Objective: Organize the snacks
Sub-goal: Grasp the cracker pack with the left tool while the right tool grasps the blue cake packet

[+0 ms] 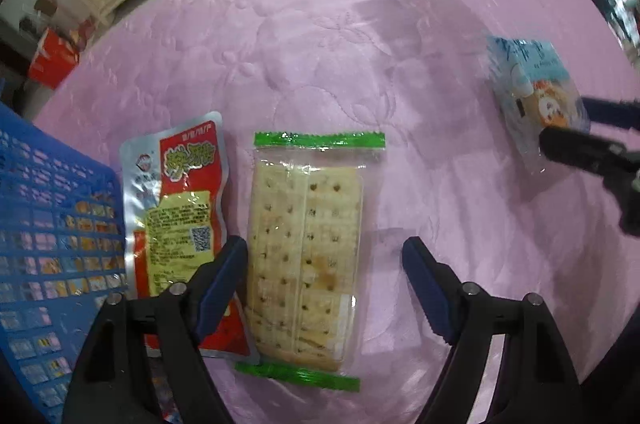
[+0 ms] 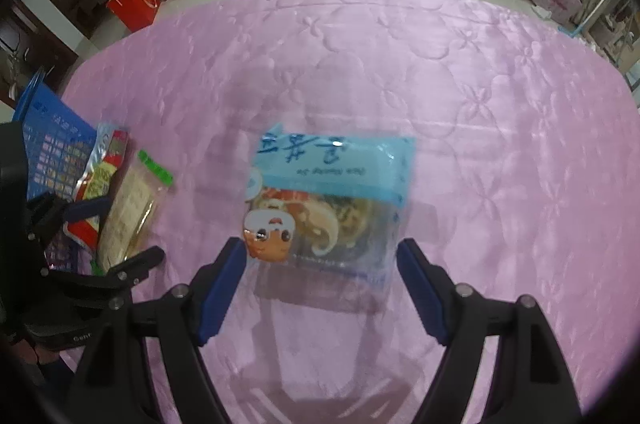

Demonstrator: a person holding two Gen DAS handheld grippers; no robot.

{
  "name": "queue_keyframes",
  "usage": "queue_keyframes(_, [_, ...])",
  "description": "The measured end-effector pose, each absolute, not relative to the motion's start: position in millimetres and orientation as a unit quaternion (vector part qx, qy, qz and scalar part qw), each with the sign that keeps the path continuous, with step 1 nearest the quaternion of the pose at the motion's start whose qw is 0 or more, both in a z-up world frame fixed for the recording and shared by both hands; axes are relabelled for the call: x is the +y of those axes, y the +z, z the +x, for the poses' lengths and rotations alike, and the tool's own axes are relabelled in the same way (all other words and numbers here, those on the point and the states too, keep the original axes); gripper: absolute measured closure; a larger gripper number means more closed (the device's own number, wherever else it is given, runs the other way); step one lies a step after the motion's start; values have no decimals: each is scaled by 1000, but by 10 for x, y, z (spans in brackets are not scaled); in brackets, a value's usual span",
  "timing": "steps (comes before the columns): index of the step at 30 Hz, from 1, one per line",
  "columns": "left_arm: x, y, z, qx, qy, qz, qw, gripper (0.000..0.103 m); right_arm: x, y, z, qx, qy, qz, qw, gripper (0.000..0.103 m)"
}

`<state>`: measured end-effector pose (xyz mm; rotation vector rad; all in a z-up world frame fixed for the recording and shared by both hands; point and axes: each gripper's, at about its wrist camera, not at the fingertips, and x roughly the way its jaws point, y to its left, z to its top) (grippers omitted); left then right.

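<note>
Three snacks lie out on the pink quilt (image 1: 360,36), none of them gathered up yet, so by my reckoning the sorting is only partly done: the blue basket (image 1: 44,208) at the left edge already seems to hold some packets, seen dimly through its mesh, though I cannot tell how many. Left to move are the cracker pack (image 1: 306,252), the red pouch (image 1: 176,208) and the blue bag (image 2: 328,200). The left tongs (image 1: 324,284) stand spread and pinch nothing — the cracker pack lies lengthwise between them, its left side just beside the left finger (image 1: 222,276), and a strip of quilt between its right side and the other finger. The red pouch lies just left of the crackers, its lower part hidden under that same left finger and its far side up against the basket wall. The right tongs (image 2: 320,288) are spread as well and empty — the blue bag sits between and just beyond the fingertips, its near corners close to both pads, though I cannot tell whether either touches. The bag is well apart from the other two snacks, off to their right. Each pair of tongs looks lined up over its own packet, not yet closed.
</note>
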<state>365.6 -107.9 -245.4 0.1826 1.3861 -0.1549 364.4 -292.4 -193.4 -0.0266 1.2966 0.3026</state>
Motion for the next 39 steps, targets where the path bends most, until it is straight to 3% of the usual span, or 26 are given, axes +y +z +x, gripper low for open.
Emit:
queue_keyframes(5, [-1108, -2452, 3690, 636, -77, 91, 763, 26, -2887, -1920, 3745, 606, 136, -6, 784, 19])
queue_keyframes(7, [-1122, -2438, 3685, 634, -78, 88, 764, 32, -2908, -1927, 3779, 611, 135, 7, 780, 19])
queue_keyframes(9, [-1148, -2418, 3731, 632, -79, 90, 765, 47, -2907, -1925, 3822, 615, 131, 21, 777, 18])
queue_keyframes(11, [-1163, -2412, 3730, 633, -82, 91, 764, 50, -2929, -1928, 3848, 620, 128, 31, 773, 18])
queue_keyframes(27, [-1140, -2030, 3940, 594, -73, 64, 798, 51, -2774, -1951, 4155, 651, 91, 77, 750, 17])
queue_keyframes(39, [-1161, -2025, 4086, 589, -54, 77, 803, 51, -2747, -2053, 4337, 650, 87, 102, 748, 13])
